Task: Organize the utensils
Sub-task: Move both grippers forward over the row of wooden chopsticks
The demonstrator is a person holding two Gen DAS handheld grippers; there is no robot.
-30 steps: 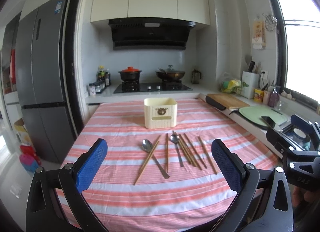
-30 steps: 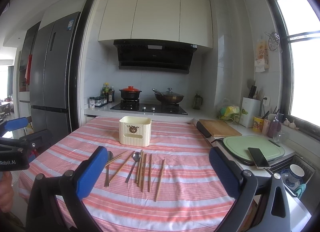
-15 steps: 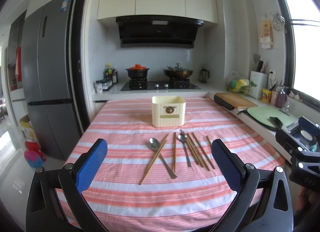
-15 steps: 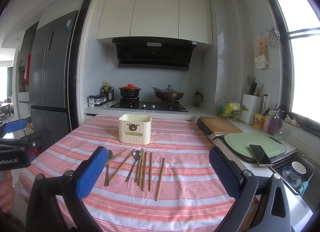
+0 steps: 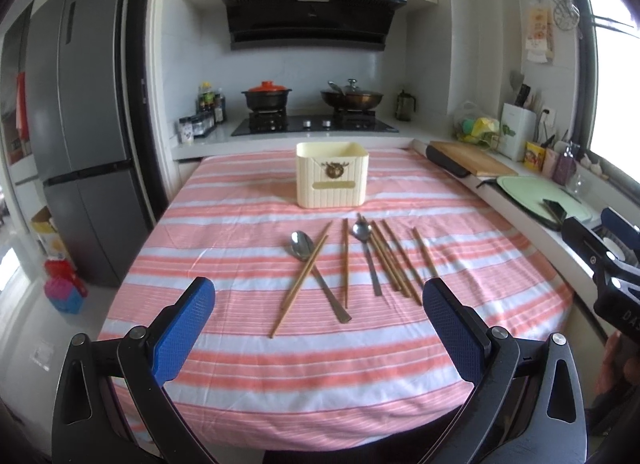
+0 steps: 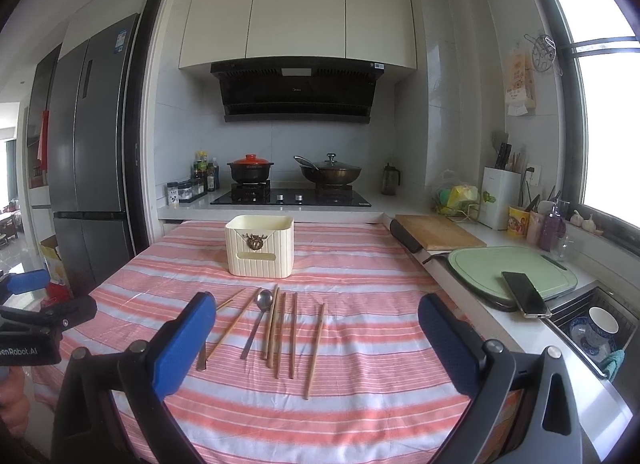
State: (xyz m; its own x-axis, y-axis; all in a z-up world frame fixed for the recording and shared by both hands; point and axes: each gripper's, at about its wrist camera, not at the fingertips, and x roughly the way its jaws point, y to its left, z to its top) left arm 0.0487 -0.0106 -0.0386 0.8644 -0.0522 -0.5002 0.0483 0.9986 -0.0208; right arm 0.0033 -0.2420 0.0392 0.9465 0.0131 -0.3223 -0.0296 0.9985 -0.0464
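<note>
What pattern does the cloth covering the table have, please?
Pink and white stripes on the tablecloth, clearest in the left wrist view.

Home kitchen: stove (image 6: 290, 196), range hood (image 6: 298, 94), refrigerator (image 6: 94, 160), sink (image 6: 596, 324).

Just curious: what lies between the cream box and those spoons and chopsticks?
Nothing: only bare striped tablecloth separates the box from the spoons and chopsticks, seen in both views.

Left tongs (image 5: 319, 316) swung leftward, utensil box (image 5: 331, 175) now centred; right tongs (image 6: 317, 326) tilted slightly upward.
</note>
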